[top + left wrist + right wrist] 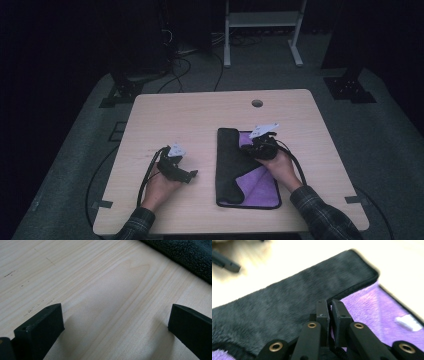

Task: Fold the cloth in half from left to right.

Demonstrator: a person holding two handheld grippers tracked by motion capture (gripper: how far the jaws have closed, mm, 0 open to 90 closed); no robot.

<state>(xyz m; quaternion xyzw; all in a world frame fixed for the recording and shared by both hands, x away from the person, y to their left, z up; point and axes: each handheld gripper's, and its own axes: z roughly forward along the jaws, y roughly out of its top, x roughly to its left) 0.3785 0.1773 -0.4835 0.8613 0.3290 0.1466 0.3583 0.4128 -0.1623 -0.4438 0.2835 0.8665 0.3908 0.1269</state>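
Observation:
A towel (230, 165), dark grey on one face and purple (256, 187) on the other, lies on the right half of the pale wooden table (175, 115). Its dark flap (287, 305) is folded over the purple side (372, 307). My right gripper (248, 146) sits on the towel's far part, and its jaws (329, 302) are shut on the flap's black hemmed edge. My left gripper (192, 175) rests low on the bare wood to the left of the towel. It is open (116, 312) with nothing between its jaws, and the towel's dark edge (190, 255) lies beyond it.
A white label (408, 322) is sewn on the purple face. A round cable hole (257, 103) sits near the table's far edge. Beyond the table are floor cables (175, 65) and a white frame (262, 20). Bare wood spreads between the grippers.

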